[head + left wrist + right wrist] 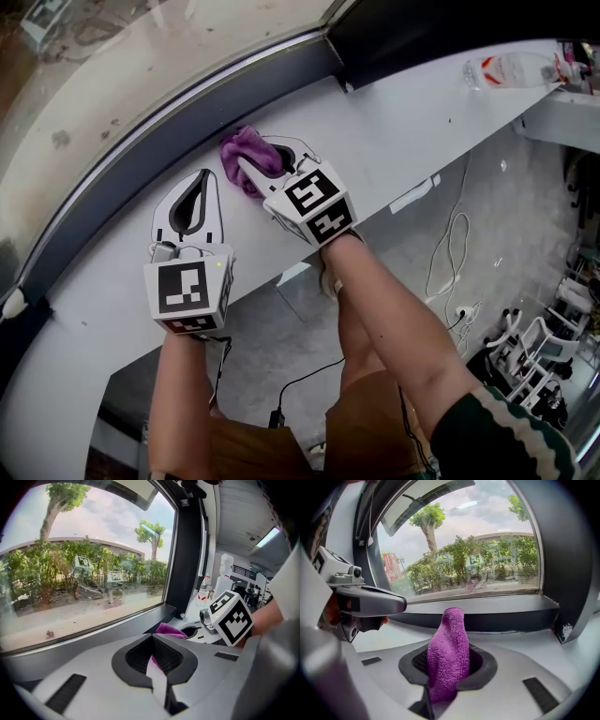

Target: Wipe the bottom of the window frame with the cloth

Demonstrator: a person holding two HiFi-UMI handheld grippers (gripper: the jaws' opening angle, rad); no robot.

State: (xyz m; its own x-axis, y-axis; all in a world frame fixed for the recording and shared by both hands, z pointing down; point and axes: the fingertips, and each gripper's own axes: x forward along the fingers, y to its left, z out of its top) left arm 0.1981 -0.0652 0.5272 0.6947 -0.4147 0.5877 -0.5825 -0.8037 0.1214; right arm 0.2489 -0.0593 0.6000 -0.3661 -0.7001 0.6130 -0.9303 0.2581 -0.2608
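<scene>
Daylight comes through a wide curved window onto a long white sill (403, 131).

From the head view, the dark grey bottom rail of the window frame (178, 127) runs slantwise between glass and sill. The right tongs (255, 169) are clamped on a purple microfibre cloth (240, 148). Its bunched end lies on the sill just beside the rail, though I can't tell whether it touches. The left tongs (200, 178) lie next to them, jaws together and holding nothing. A clear plastic bottle (502, 70) lies well apart, far along the sill.

In the left gripper view the jaws meet at their tips with nothing between them. The cloth (171, 630) shows beyond, near the rail (93, 637).

In the right gripper view the cloth (449, 653) stands out of the closed jaws as a tall fold pointing at the rail (497, 620). The left tongs (370, 603) sit off to the side.

To my eye the wipe is only about to begin. It would go best if the right tongs were tipped forward so the loose fold lies flat on the rail rather than meeting it end-on. Then a light press and a long pass along the rail's length, with the hard jaw tips kept off the glass. The left tongs should keep out of the cloth's path.
</scene>
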